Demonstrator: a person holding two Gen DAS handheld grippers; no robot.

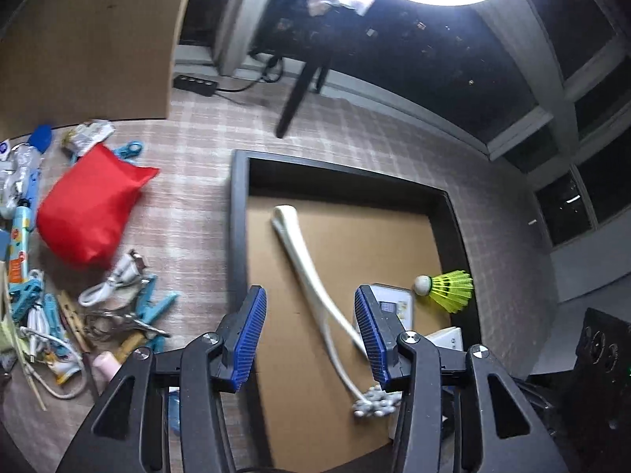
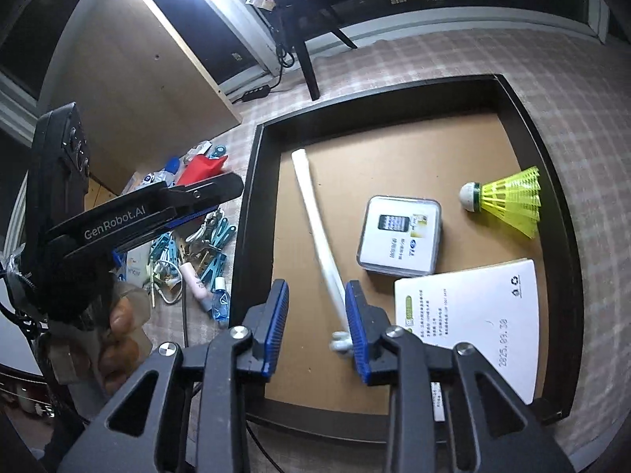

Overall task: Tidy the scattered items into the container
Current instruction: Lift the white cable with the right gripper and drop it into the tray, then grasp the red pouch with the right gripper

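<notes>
My left gripper (image 1: 307,339) hangs over the dark-rimmed shallow tray with the brown cardboard floor (image 1: 238,213), its blue pads parted about halfway with nothing pressed between them. The long white flexible strap (image 1: 303,260) lies on the tray floor below, its beaded end (image 1: 372,404) near the right pad. My right gripper (image 2: 315,327) is also part-open over the same tray; the strap's near end (image 2: 341,345) sits just against the right pad (image 2: 357,327), and I cannot tell whether it touches or merely overlaps in view.

That is my first worry: if the strap is snagged on either pad, pulling away would drag it back over the rim.

Already in the tray are a white square boxed gadget (image 2: 400,234), a white printed booklet (image 2: 473,315) and a yellow shuttlecock with a white cork head (image 2: 504,201), which would roll if knocked.

The rest waits left of the tray: a red fabric pouch (image 1: 88,213), blue plastic clothes pegs (image 1: 155,307) and a coiled white cable (image 1: 106,285), all tangled. Grabbing there risks lifting several things together and dropping some short of the tray.
</notes>
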